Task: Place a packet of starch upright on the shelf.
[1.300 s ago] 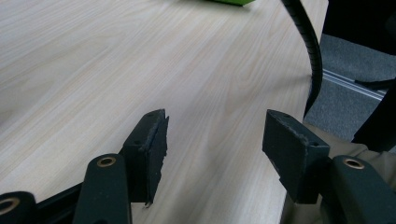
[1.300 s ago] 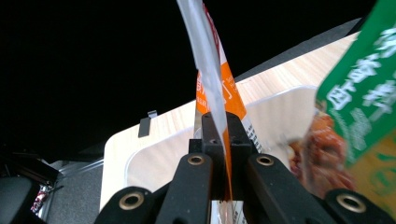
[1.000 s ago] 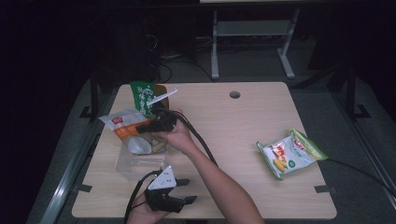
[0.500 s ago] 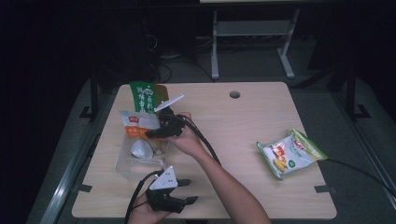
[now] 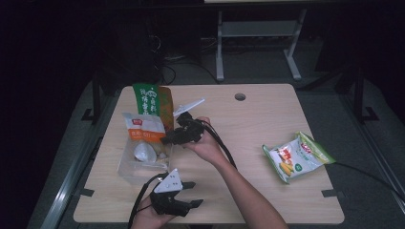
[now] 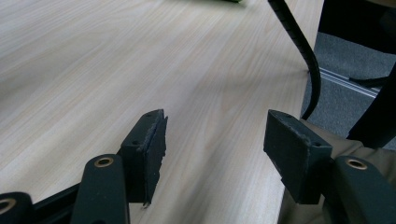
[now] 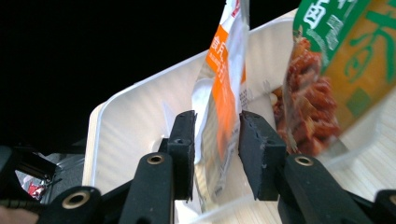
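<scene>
Looking down from the high view, the right gripper (image 5: 168, 139) reaches over the clear plastic tray (image 5: 128, 168) at the left side of the light wooden bench (image 5: 267, 109), where an orange-and-white snack packet (image 5: 143, 130) and a green-and-orange snack bag (image 5: 154, 99) stand; a white, green and yellow crisp bag (image 5: 297, 156) lies well apart near the right edge. That view cannot settle the gap at the pads. The right gripper view does: the orange-and-white snack packet (image 7: 219, 93) hangs upright between its black fingers (image 7: 183, 140), which have just been opening and now stand slightly off both faces of the packet, so no pad presses on it. Beside it the green-and-orange snack bag (image 7: 336, 70) leans inside the tray (image 7: 140, 121).

The left gripper (image 5: 190, 192) rests low at the front edge of the bench. Its own view shows the left gripper (image 6: 212, 140) with fingers (image 6: 149, 144) moderately wide, nothing between them, bare wood ahead and the bench edge just to the right, with a black cable (image 6: 303, 51) trailing over it.

Open bench lies between tray and crisp bag.
</scene>
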### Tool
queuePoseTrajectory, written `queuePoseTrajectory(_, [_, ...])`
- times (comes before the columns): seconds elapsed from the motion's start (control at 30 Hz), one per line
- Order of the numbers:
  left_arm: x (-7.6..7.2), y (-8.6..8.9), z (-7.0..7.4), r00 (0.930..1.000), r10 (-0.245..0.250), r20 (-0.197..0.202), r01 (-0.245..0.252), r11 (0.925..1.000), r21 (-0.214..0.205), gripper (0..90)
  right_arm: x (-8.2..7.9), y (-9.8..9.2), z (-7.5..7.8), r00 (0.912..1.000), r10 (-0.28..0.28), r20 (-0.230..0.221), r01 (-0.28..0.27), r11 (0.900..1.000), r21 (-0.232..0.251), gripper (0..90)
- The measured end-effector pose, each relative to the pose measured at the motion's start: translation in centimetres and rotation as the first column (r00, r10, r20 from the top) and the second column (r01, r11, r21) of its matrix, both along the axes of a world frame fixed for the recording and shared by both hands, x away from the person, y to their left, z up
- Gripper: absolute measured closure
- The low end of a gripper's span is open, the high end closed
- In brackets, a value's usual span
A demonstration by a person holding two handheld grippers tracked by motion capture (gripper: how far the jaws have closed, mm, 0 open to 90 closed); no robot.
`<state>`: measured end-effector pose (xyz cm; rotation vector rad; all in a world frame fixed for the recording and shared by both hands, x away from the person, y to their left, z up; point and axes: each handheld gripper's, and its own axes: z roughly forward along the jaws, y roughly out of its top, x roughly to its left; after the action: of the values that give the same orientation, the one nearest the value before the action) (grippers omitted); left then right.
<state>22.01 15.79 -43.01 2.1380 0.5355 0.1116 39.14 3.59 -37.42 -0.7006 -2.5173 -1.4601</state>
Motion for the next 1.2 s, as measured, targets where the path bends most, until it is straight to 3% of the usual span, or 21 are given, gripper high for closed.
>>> queuePoseTrajectory(0.77, [0.3,-0.1,0.0,0.9998,0.009,0.016,-0.009,0.9997,0.022,36.2,-1.5,-7.2,0.3,0.9977,-0.067,-0.008,0.067,0.9976,-0.015,56.9])
queuePoseTrajectory(1.03, [0.4,-0.3,-0.2,0.9997,-0.004,0.026,0.003,0.9995,0.030,35.3,-2.3,-10.2,-0.2,0.9940,-0.108,-0.022,0.107,0.9937,-0.032,53.3])
queuePoseTrajectory(1.2, [0.5,-0.2,0.1,0.9982,-0.008,0.060,0.005,0.9988,0.049,35.0,-3.1,-12.6,-0.5,0.9894,-0.142,-0.029,0.142,0.9896,-0.026,51.3])
